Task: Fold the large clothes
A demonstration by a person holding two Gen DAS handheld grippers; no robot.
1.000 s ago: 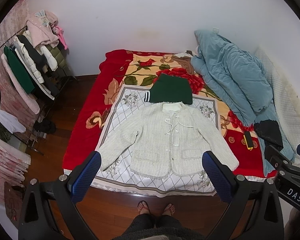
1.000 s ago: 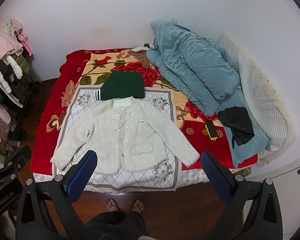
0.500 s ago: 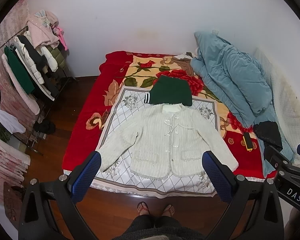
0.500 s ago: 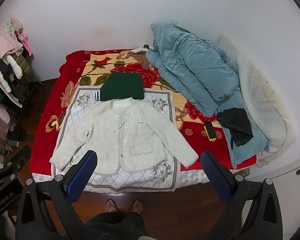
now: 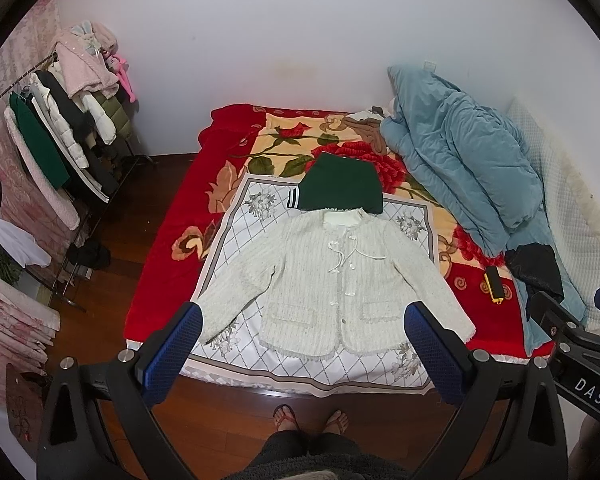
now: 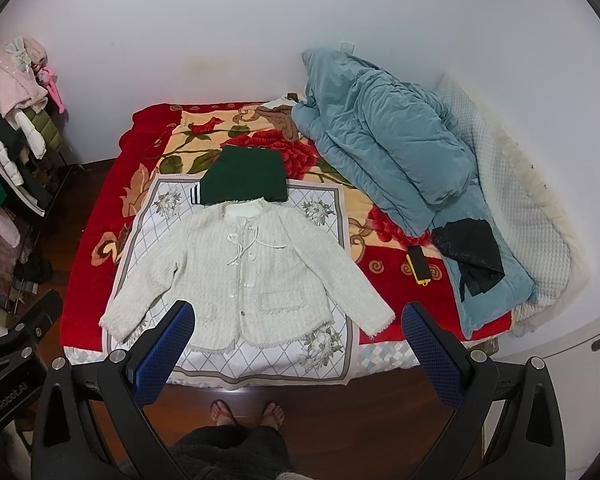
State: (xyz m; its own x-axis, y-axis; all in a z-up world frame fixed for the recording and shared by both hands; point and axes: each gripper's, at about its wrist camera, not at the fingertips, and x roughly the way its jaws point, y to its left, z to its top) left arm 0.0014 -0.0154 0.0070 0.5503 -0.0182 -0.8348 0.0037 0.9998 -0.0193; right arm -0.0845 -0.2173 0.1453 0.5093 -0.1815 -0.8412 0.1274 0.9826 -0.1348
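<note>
A cream knitted cardigan lies flat and face up on a white patterned cloth at the foot of the bed, sleeves spread out; it also shows in the right wrist view. A folded dark green garment lies just beyond its collar, also in the right wrist view. My left gripper is open and empty, held high above the bed's near edge. My right gripper is open and empty, at the same height beside it.
A blue quilt is heaped on the bed's right side, with a black garment and a yellow-cased phone near it. A clothes rack stands at the left. The person's feet stand on the wooden floor by the bed.
Both grippers have risen or drawn back slightly, so the bed and cardigan sit a little further off. Nothing on the bed has moved.
</note>
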